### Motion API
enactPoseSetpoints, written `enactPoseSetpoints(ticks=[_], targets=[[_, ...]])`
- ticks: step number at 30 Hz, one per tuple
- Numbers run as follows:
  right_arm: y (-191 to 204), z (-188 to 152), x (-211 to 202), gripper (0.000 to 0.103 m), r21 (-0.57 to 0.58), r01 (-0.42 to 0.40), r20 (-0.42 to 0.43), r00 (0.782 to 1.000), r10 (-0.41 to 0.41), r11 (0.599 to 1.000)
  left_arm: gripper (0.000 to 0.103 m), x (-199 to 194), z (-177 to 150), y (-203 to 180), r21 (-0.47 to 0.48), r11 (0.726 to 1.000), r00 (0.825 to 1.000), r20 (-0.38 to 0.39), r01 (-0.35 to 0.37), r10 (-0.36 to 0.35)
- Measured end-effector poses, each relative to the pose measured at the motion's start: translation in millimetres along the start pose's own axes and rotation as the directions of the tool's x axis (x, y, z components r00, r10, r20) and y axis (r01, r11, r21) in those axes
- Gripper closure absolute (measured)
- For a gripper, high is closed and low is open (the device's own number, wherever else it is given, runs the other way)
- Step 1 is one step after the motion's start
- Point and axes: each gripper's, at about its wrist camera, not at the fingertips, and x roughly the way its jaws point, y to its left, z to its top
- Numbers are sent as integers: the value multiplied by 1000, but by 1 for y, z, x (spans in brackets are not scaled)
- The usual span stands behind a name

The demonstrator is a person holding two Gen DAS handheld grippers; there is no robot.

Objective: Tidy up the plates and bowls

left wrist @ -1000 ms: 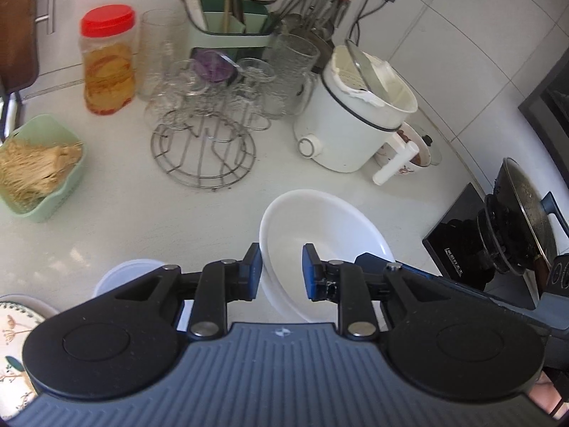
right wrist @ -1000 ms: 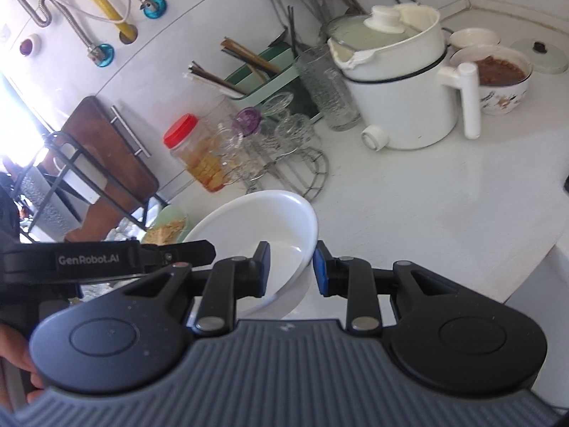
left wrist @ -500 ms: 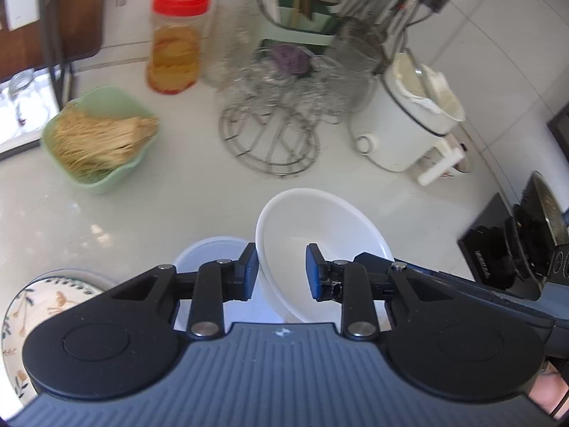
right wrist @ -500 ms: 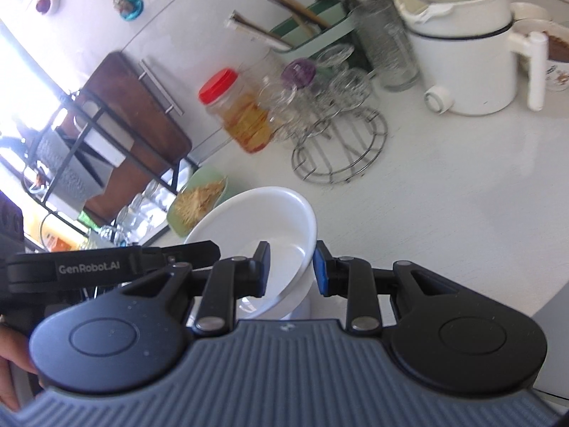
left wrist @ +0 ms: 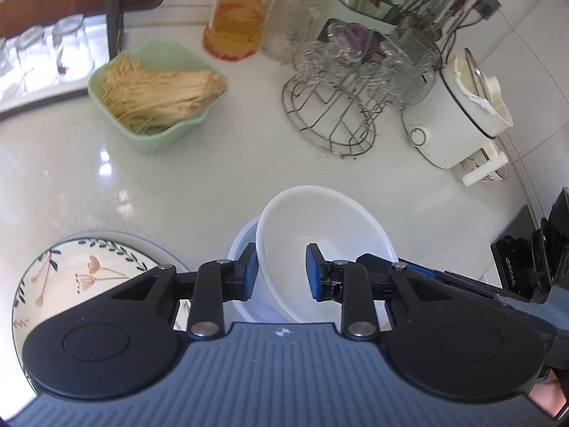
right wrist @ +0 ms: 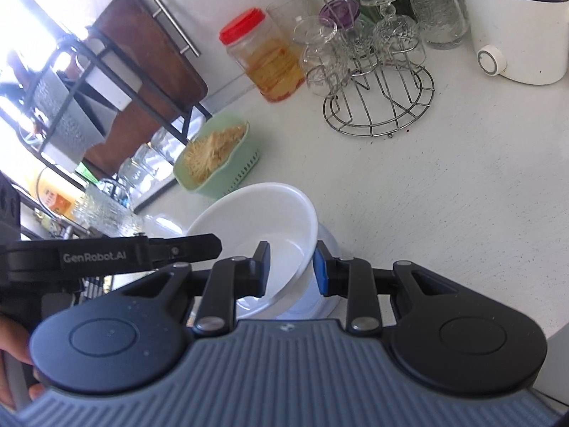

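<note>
Right tongs point(right wrist: 291, 267): clamped on the near rim of the round white plastic bowl point(right wrist: 263, 213), one blue pad point(right wrist: 264, 261) inside the bowl and the other outside its wall; in the left wrist view these tongs point(left wrist: 359, 263) reach in from the right onto the bowl's rim.
White bowl: tilted, its open side turned toward the left tongs, its lower part inside the pale round container point(left wrist: 240, 249) beneath it; whether it rests on that container or only hangs in it cannot be told.
Left tongs point(left wrist: 281, 272): narrowly parted and gripping nothing; the left rim of the white bowl point(left wrist: 320, 235) shows between and just beyond the pads, and contact cannot be told.
Pale container: on the white bench point(left wrist: 71, 178) near its front edge, directly under the bowl, also seen in the right wrist view point(right wrist: 325, 245).
Flower-patterned plate point(left wrist: 78, 277): near the front edge of the bench, just left of the pale container, partly hidden by the left tongs' body.
Green basket of dried noodles point(left wrist: 156, 96): farther back on the bench, well apart from the bowl.
Wire glass rack point(left wrist: 330, 114): toward the back edge, beside the red-lidded jar point(left wrist: 238, 25) and the white electric pot point(left wrist: 458, 114).
</note>
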Motion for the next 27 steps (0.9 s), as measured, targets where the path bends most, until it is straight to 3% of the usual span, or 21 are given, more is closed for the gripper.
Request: enactPoseSetpoints(ticks=[9,12,16,22,27], targets=[[5,1,13,73,-26,6,-12,1000,-6,1000,71,10,-3,15,-39,999,999,-34,-8,6],[5,3,10,62,-35,21,-2,1000,-21,999,71,10,-4,19,-41,999,999,-35,-3,2],[-3,6,10,60,-12,31,10,999,-31,999,66,15,-2,22,-34,999,999,-42,-8,6],[-15,6,26,61,45,32,-36,999,-30,998,66,34,5,22,31,999,996,-84,-33,36],[-15,-4,44,62,97,117,-110,988,-106,988,66,51,2,22,132,990,988,-145,-42,61]])
